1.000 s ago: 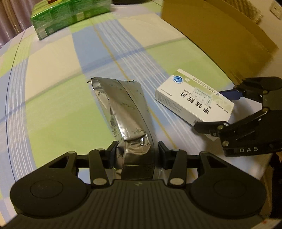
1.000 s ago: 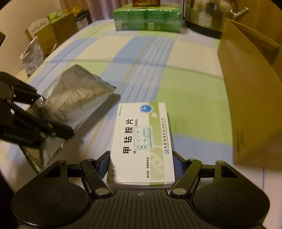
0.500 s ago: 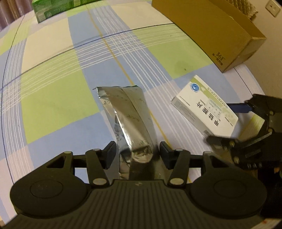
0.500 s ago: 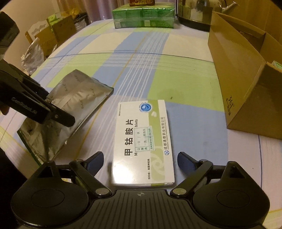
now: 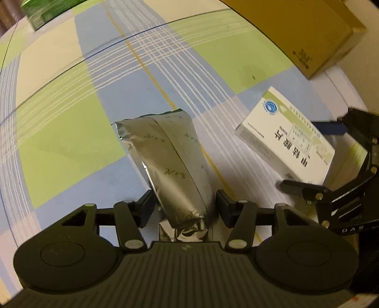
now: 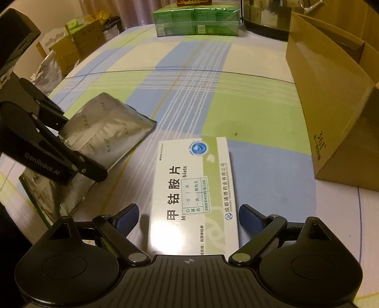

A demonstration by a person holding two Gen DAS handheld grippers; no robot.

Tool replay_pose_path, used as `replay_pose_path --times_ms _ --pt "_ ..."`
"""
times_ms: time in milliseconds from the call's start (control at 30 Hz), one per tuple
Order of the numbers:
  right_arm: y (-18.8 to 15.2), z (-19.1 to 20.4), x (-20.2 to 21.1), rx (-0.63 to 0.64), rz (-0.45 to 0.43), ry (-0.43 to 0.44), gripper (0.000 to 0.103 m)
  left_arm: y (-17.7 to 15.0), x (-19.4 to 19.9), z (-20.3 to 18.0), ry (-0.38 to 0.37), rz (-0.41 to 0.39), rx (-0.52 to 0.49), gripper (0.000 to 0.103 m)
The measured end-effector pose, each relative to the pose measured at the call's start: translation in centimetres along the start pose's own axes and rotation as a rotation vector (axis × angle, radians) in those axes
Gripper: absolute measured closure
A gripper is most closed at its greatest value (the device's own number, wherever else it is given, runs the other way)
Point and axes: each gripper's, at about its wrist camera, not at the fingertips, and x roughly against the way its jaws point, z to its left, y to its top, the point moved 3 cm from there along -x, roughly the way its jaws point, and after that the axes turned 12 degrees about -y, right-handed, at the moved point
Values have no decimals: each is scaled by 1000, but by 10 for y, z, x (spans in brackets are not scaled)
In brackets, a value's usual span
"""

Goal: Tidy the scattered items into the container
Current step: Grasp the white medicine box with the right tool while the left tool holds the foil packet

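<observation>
My left gripper (image 5: pixel 186 203) is shut on a silver foil pouch (image 5: pixel 170 158) and holds it tilted up off the checked tablecloth; the pouch also shows in the right wrist view (image 6: pixel 104 132). My right gripper (image 6: pixel 189 215) is open, with its fingers standing apart on both sides of a white and green medicine box (image 6: pixel 194 192) that lies flat on the cloth. The box also shows in the left wrist view (image 5: pixel 286 139). The brown cardboard box (image 6: pixel 331 99), the container, stands open at the right.
A green carton pack (image 6: pixel 196 21) and a metal kettle (image 6: pixel 265 16) stand at the far end of the table. Boxes and bags (image 6: pixel 71 47) sit beyond the table's left edge. The left gripper's arm (image 6: pixel 45 151) is close to the left of the medicine box.
My right gripper has opened and let go of the medicine box, which now lies on the cloth. My left gripper has lifted the foil pouch higher.
</observation>
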Motion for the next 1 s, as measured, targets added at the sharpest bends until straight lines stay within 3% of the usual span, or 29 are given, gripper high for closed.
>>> replay_pose_path --times_ms 67,200,600,633,733,800,1000 --pt "1 1 0 0 -3 2 14 0 1 -4 10 9 -44 63" --pt "5 3 -1 9 -8 -3 14 -1 4 -5 11 22 -87 66" --pt "14 8 -9 46 -3 -19 15 -2 -3 -4 20 32 -52 57" --pt "14 8 -10 48 1 -19 16 -2 -3 -5 22 33 -55 58" --pt "13 9 -10 65 -4 -36 35 -3 -3 -6 17 37 -68 62" --pt "13 7 -10 62 0 -28 35 -3 0 -6 12 40 -70 66" --pt "16 6 5 45 -29 -27 35 -8 7 -11 11 48 -90 67"
